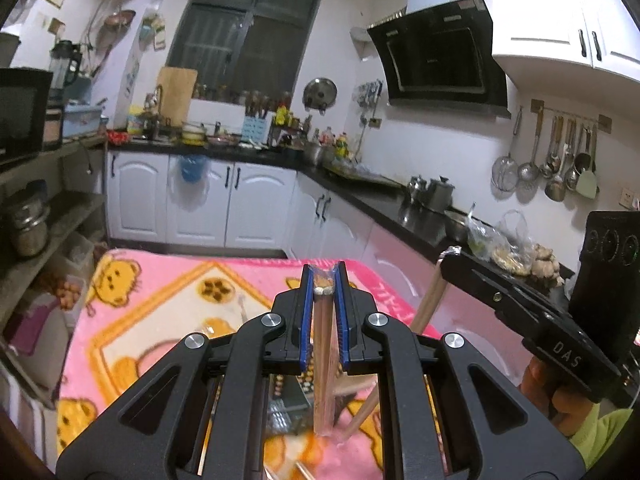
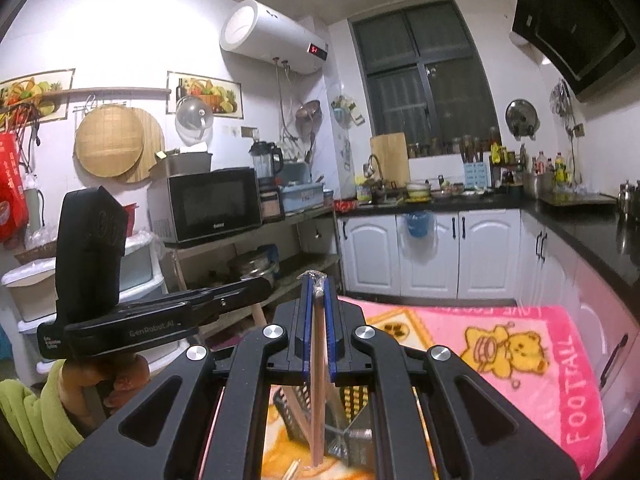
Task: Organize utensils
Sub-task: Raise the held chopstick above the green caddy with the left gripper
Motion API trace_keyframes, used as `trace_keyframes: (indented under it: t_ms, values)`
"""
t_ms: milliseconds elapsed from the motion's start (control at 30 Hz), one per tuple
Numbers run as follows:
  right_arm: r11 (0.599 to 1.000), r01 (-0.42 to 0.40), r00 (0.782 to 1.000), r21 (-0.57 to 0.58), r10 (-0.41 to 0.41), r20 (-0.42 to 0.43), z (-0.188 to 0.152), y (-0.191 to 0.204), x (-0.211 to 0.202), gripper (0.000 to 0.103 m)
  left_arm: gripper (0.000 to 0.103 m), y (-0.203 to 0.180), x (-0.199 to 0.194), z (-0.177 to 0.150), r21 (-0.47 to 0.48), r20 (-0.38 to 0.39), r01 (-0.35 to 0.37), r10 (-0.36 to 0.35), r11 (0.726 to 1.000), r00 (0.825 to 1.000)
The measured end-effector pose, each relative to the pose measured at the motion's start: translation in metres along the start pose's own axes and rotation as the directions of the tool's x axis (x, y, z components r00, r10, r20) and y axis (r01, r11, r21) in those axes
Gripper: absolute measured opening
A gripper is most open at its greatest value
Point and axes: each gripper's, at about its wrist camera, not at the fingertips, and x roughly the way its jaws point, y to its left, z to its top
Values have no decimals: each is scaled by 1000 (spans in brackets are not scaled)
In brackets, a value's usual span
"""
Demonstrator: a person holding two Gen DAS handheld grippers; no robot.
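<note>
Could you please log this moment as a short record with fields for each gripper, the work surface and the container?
left hand-held gripper: shut on wrapped chopsticks
right hand-held gripper: shut on second chopstick pair
surface: pink cartoon blanket
container: metal mesh holder under the right gripper; whether the chopsticks touch it cannot be told

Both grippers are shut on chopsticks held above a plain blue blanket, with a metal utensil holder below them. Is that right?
Not quite. The blanket is pink with yellow cartoon bears, not plain blue; both wrist views show it. The rest holds: the left gripper is shut on its chopsticks, the right gripper on its chopsticks, and a metal utensil holder sits below.
</note>
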Motion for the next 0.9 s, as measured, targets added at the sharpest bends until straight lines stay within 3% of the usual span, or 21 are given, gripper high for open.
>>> trace_keyframes:
  t_ms: [433, 900]
  values:
    - [996, 88, 993, 0, -88, 77, 28, -20, 15, 6, 7, 18, 2, 26, 35, 72, -102, 100, 994, 992]
    - [984, 179, 981, 2, -179, 71, 24, -40, 44, 6, 7, 47, 29, 25, 10, 51, -164, 164, 986, 985]
